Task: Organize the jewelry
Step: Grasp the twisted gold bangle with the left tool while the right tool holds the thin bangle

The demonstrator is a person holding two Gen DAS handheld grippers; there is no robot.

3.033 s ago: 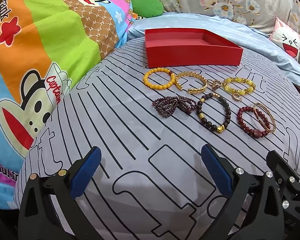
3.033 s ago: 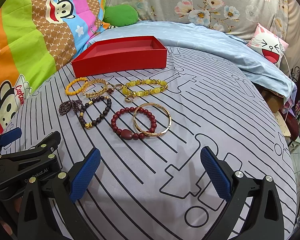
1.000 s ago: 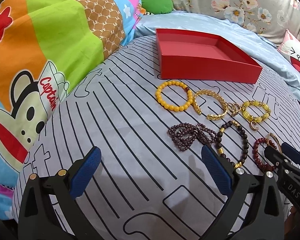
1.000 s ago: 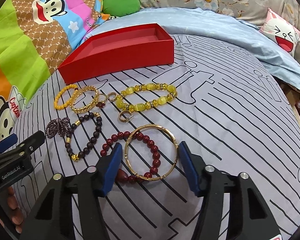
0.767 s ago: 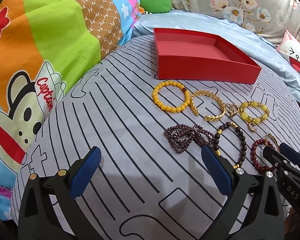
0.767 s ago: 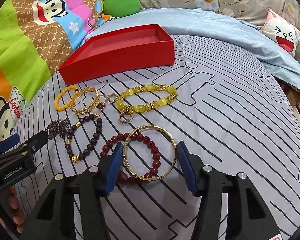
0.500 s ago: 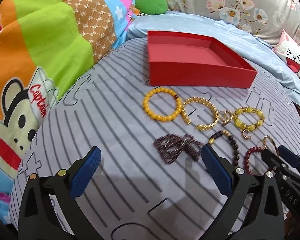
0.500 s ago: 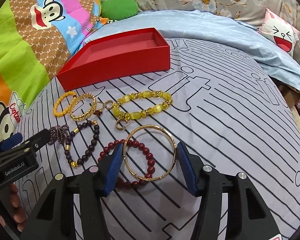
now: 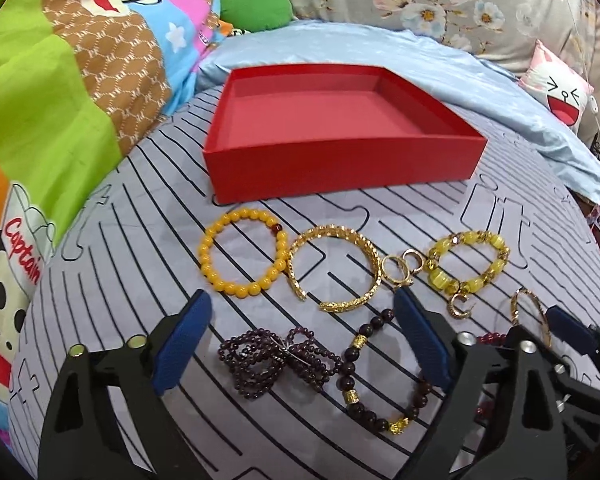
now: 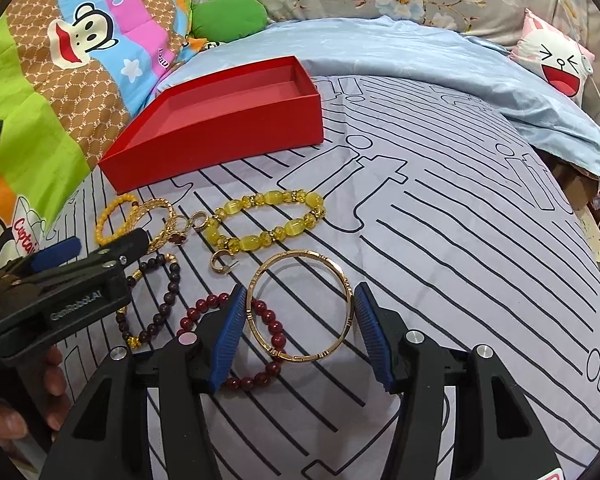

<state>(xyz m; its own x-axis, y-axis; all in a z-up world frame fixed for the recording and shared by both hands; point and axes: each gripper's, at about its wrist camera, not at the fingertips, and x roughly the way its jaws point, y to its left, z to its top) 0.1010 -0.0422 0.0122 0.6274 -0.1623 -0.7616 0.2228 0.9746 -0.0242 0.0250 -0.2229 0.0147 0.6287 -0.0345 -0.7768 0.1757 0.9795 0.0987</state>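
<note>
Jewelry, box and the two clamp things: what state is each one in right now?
red box: open, nothing inside.
left gripper: open, jaws just closing a little, purple bead strand between them, untouched.
right gripper: half open around gold bangle; contact unclear.
dark red bead bracelet: flat, partly under bangle.

Matt red cardboard box (image 9: 340, 168) on a soft cotton bedsheet (image 10: 460, 240), grey with black lines. Shiny polished gold metal bangle (image 10: 300, 306); glossy opaque yellow bead bracelet (image 9: 242, 258); translucent glassy yellow beads (image 10: 264, 220); glossy dark red beads (image 10: 274, 330). Ribbed blue rubbery pads (image 10: 228, 336) on matt black plastic claws.
</note>
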